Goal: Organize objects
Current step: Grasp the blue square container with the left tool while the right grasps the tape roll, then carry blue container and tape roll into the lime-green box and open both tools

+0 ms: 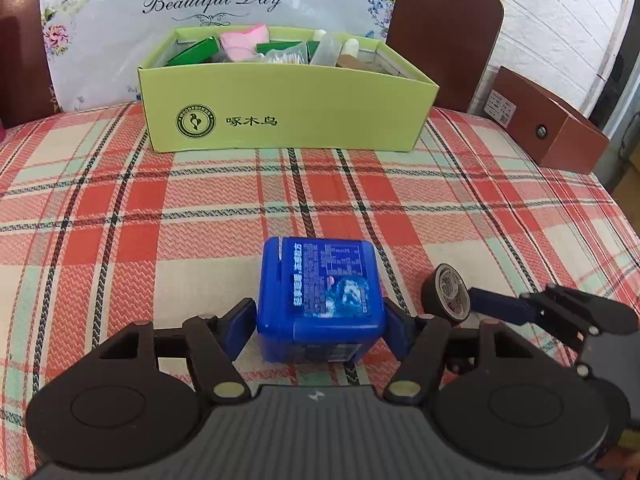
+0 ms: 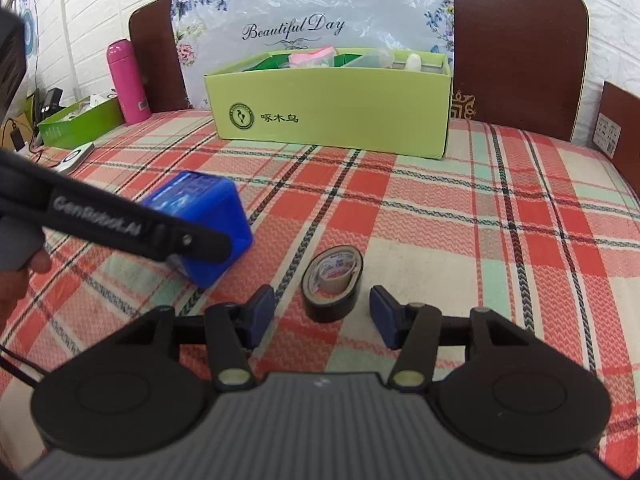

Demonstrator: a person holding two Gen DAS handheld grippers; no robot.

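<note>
Blue plastic tub [image 1: 320,300] and black tape roll [image 2: 334,286] are the two loose things left on the plaid cloth [image 1: 120,208], and each one sits between the fingers of its own gripper. Well behind them the green cardboard box [image 1: 288,108] stands open-topped against the flowered bag [image 1: 212,4], already holding small packets, a pink item and bottles, so it is most likely where both are meant to go.

The left gripper [image 1: 320,326] has its blue pads at the tub's two side walls, touching or very nearly so; I judge it pinching the tub, low down where the walls are flat. In the right wrist view the tub looks tipped up on one edge, which fits a grip already bearing weight, though the left gripper's arm hides the contact there.

The right gripper [image 2: 322,316] is spread wide, its pads clear of the tape on both sides, lined up to close across the roll's width (the roll stands on its rim, leaning a little, so a careless nudge could set it rolling).

The tub is a rounded cube, glossy, with a printed label of white text and a pale picture. The tape is a narrow black ring with a printed white core.
</note>
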